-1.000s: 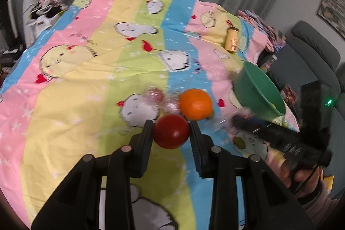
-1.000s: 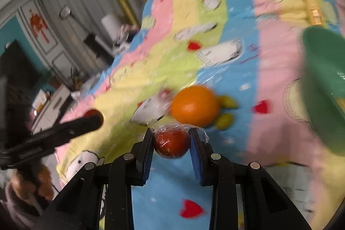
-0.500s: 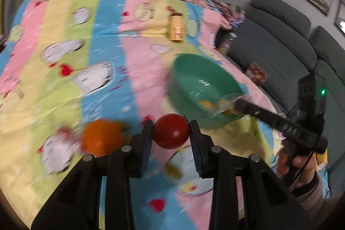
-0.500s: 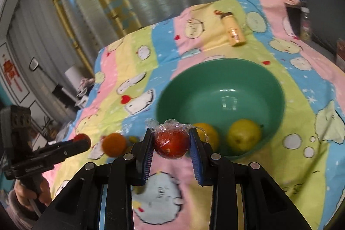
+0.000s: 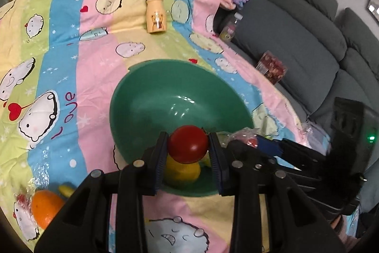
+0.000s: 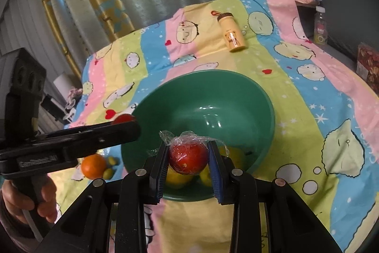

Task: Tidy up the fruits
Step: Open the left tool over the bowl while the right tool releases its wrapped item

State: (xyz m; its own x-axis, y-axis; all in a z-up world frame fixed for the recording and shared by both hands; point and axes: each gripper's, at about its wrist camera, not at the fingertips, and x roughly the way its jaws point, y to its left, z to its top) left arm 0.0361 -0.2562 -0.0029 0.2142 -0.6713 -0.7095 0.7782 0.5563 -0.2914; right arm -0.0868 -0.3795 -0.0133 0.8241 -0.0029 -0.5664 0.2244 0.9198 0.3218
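Delivery step: left gripper (image 5: 187, 153) clamps a bare red fruit (image 5: 188, 144), right gripper (image 6: 188, 161) clamps a plastic-wrapped red fruit (image 6: 188, 158), both poised over the near rim of the green bowl (image 6: 248, 87) (yellow fruit already inside); next, judged: lower, release.

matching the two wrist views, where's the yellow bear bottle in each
Left wrist: yellow bear bottle upper centre, lying on the blanket beyond the green bowl.
Right wrist: bottle upper right of centre, also beyond the bowl.
Shared landmark: the green bowl.
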